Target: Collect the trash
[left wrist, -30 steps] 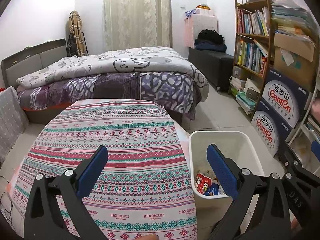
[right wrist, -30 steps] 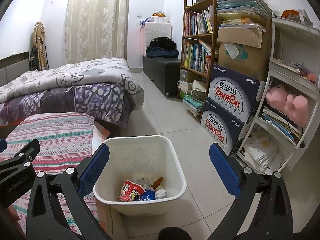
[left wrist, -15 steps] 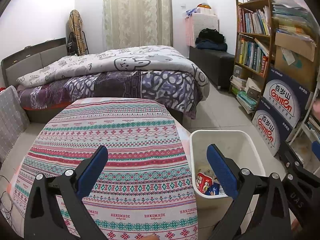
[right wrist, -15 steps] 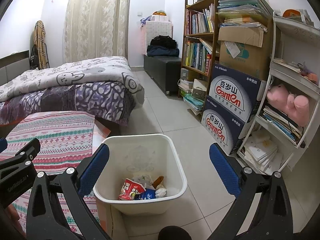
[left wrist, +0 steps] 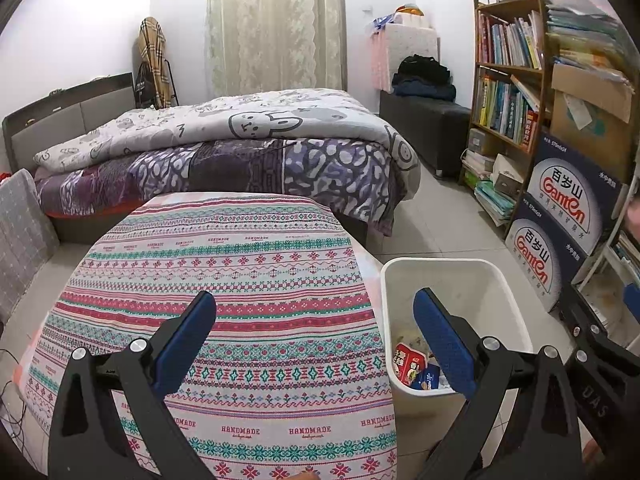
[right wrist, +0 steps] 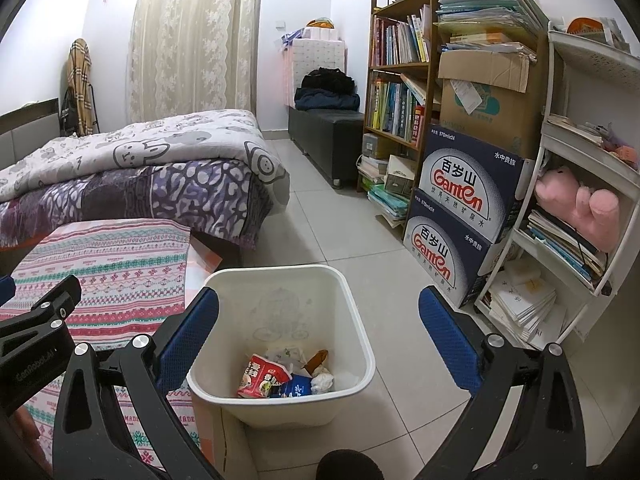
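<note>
A white bin [right wrist: 356, 344] stands on the floor just beside the cloth-covered counter [left wrist: 224, 280]. Trash [right wrist: 280, 376] lies at its bottom: the right view shows the whole pile, the left only part. Both the left claw [left wrist: 314, 340] and right claw [right wrist: 318, 338] are spread wide, holding nothing.

A cloth-covered table [left wrist: 224, 280] fills the lower centre of the left wrist view, with the bed [left wrist: 224, 148] behind it. The waste bin [right wrist: 280, 280] stands on the floor just right of the table, trash [right wrist: 280, 376] lying inside. A bookshelf [right wrist: 400, 80] and stacked water cartons [right wrist: 460, 208] occupy the right of the frame.
</note>
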Available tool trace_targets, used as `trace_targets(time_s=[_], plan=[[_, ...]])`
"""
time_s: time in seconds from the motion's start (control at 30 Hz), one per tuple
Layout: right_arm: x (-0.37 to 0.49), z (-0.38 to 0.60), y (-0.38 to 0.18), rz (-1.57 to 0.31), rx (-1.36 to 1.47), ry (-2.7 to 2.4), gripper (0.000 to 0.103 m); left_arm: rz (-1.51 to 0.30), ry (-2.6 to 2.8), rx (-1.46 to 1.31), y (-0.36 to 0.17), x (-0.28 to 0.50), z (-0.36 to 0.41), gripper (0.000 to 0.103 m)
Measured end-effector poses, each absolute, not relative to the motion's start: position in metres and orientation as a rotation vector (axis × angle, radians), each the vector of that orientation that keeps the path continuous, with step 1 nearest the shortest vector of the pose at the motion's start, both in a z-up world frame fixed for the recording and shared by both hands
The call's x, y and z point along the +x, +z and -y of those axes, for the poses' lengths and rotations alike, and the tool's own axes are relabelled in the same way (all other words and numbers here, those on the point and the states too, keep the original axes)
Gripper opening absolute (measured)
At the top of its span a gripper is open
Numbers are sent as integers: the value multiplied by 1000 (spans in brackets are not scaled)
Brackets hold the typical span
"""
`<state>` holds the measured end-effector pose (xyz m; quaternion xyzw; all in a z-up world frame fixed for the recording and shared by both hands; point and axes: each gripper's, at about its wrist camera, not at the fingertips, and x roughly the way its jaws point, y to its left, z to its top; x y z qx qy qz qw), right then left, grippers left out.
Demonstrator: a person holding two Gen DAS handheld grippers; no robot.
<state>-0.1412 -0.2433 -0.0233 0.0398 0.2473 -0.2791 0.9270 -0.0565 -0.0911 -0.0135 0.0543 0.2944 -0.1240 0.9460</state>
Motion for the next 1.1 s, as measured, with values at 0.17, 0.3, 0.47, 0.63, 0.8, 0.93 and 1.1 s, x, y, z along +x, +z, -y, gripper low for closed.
trace_targets(time_s=[0.17, 0.3, 0.47, 0.63, 0.8, 0.93, 1.1], plan=[[-141, 244, -23, -508, 83, -571, 96, -600, -247, 110, -15, -56, 92, 96], [-141, 244, -23, -508, 84, -571, 96, -602, -245, 110, -15, -55, 92, 96], [-141, 244, -23, -507, 84, -570, 96, -599, -256, 110, -15, -54, 93, 96], [-140, 245, -22, -510, 84, -570, 96, -595, -275, 117, -16, -56, 94, 93], [-140, 244, -23, -511, 85, -570, 96, -589, -280, 120, -16, -57, 95, 92], [-140, 245, -23, -513, 86, -569, 96, -592, -280, 120, -16, -57, 96, 90], [-141, 245, -25, -512, 87, -569, 96, -601, -285, 115, -16, -56, 97, 81]])
